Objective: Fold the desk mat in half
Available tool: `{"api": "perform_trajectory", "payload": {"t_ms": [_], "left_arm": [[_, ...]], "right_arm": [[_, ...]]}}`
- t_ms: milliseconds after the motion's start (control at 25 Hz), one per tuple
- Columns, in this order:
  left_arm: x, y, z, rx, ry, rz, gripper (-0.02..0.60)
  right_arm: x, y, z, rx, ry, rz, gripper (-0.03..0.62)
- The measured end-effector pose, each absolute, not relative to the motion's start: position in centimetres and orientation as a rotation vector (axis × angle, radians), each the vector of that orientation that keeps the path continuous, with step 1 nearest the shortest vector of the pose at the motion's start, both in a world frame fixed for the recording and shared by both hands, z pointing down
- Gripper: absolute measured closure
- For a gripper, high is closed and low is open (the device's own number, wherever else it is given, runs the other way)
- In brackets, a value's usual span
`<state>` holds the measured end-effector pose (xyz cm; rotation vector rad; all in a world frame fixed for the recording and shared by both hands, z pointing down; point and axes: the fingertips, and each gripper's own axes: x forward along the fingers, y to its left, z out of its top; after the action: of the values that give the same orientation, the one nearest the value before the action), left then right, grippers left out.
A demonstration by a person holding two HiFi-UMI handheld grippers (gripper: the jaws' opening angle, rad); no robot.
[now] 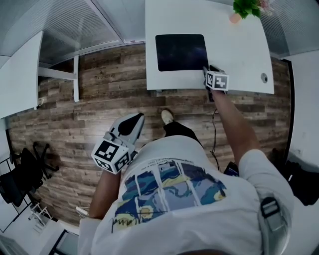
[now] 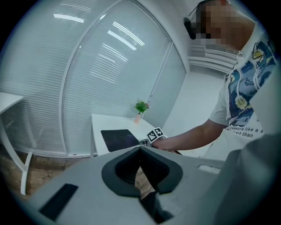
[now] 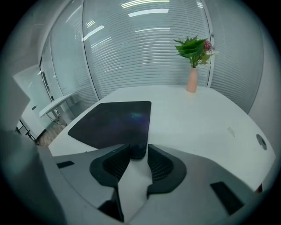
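The dark desk mat (image 1: 181, 52) lies flat on the white table (image 1: 239, 50), near its front left part. My right gripper (image 1: 207, 70) sits at the mat's near right corner. In the right gripper view the mat (image 3: 114, 121) spreads ahead and to the left, and its corner reaches in between the jaws of the right gripper (image 3: 138, 151), which stand open and apart from it. My left gripper (image 1: 134, 121) hangs low beside the person's body over the wood floor, jaws shut on nothing. The left gripper view shows the left gripper (image 2: 140, 151) with the mat (image 2: 118, 139) far off.
A small vase with a green plant (image 1: 244, 10) stands at the table's far right corner. A cable hole (image 1: 264, 77) is near the table's right front edge. Another white table (image 1: 17, 74) stands at the left, and a black chair (image 1: 20, 174) is on the floor.
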<state>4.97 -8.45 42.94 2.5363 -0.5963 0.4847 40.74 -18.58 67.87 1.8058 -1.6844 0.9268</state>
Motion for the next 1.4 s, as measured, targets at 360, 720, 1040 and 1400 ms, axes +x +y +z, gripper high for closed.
{"api": "perform_trajectory", "payload": {"t_ms": [360, 720, 1040, 1400], "left_arm": [[4.7, -8.1, 42.9, 2.527, -0.614, 0.471, 0.578], [2.4, -7.3, 43.6, 2.504, -0.647, 0.442, 0.578], [0.7, -5.5, 44.1, 2.485, -0.659, 0.397, 0.578], [-1.8, -4.3, 43.1, 2.49, -0.68, 0.35, 0.578]], "right_arm": [[40.1, -18.7, 67.2, 1.851, -1.671, 0.977, 0.54], [39.5, -19.0, 66.5, 1.916, -1.653, 0.935, 0.568], [37.5, -20.1, 62.9, 1.949, -1.738, 0.841, 0.573], [33.9, -21.5, 59.4, 1.9, -1.827, 0.716, 0.574]]}}
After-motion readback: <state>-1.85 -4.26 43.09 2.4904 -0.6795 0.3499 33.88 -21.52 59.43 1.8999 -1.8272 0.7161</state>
